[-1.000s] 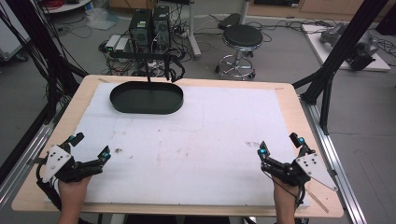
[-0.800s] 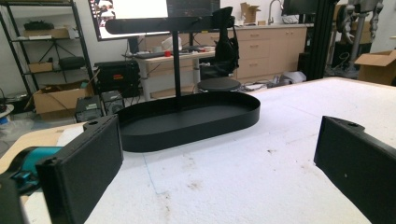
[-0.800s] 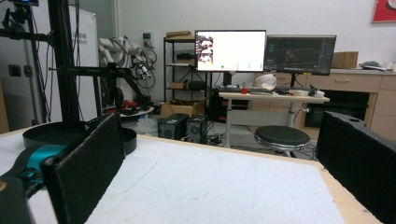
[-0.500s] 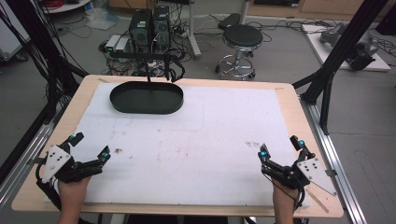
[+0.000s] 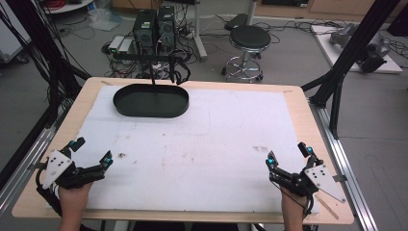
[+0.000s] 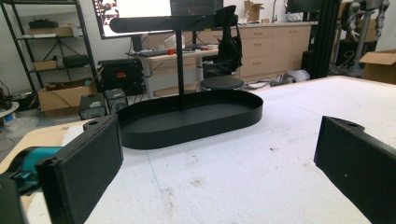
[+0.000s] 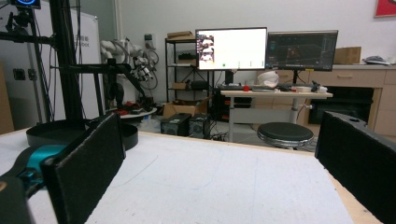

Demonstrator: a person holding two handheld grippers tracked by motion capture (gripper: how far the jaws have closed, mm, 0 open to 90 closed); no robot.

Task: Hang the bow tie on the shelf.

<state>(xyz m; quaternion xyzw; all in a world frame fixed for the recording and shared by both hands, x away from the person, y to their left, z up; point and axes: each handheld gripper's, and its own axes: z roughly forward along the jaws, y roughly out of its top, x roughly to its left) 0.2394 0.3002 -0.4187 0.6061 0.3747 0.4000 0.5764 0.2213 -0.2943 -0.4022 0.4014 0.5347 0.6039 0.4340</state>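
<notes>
1. The table [image 5: 298, 103], with its white foam sheet [image 5: 216, 144], lies in front of me. Apart from the stand, nothing sits on it; I see only a few small scuffs and stains.
2. The black oval tray [image 5: 150, 101] stands at the far left of the sheet, well apart from both my grippers. It carries an upright post with a crossbar [image 6: 163, 22] on top, and nothing lies in the tray or hangs from the bar.
3. My left gripper [image 5: 90, 155] rests at the near left edge, jaws spread wide, holding nothing, and it looks straight at the tray.
4. My right gripper [image 5: 288, 153] rests at the near right edge, jaws equally wide and empty, well away from the tray.
5. Progress, as I judge it: nothing is in hand yet. All of the reaching and handling is left to do.
</notes>
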